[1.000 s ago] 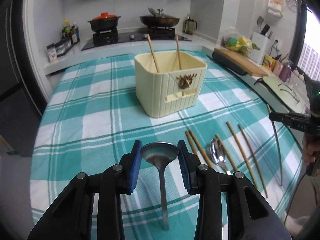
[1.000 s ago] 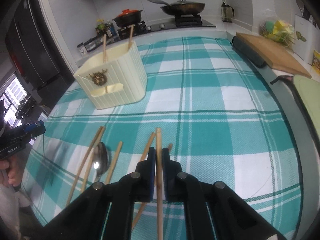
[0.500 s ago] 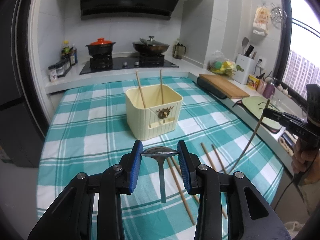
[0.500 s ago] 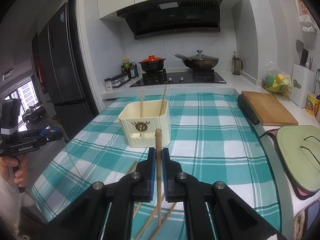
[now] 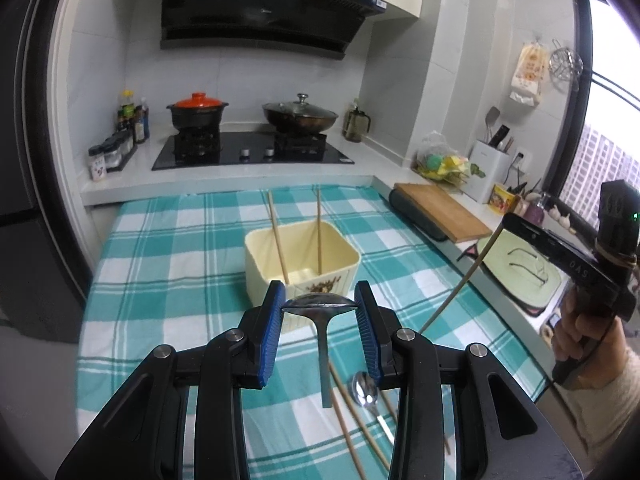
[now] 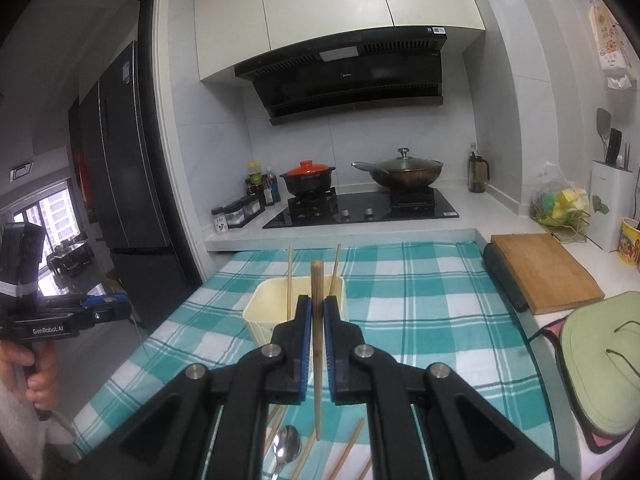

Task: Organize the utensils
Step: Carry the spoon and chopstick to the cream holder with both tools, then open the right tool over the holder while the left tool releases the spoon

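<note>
My left gripper [image 5: 319,305] is shut on the bowl of a metal ladle [image 5: 322,336], its handle hanging down, raised above the checked cloth just in front of the cream utensil holder [image 5: 300,258]. The holder has two chopsticks [image 5: 277,236] standing in it. My right gripper [image 6: 316,316] is shut on a wooden chopstick [image 6: 317,344], held upright in the air before the holder [image 6: 264,304]. In the left wrist view that chopstick [image 5: 460,280] slants down from the right gripper. A metal spoon [image 5: 366,392] and loose chopsticks [image 5: 348,420] lie on the cloth below.
The table with a teal checked cloth [image 5: 168,264] meets a counter with a hob, a red-lidded pot [image 5: 198,114] and a wok [image 5: 300,116]. A wooden cutting board [image 5: 444,210] and a green mat [image 6: 600,360] lie on the right counter.
Both grippers have lifted off the cloth, the left with the ladle, the right with the chopstick, and now face the holder from higher up.
</note>
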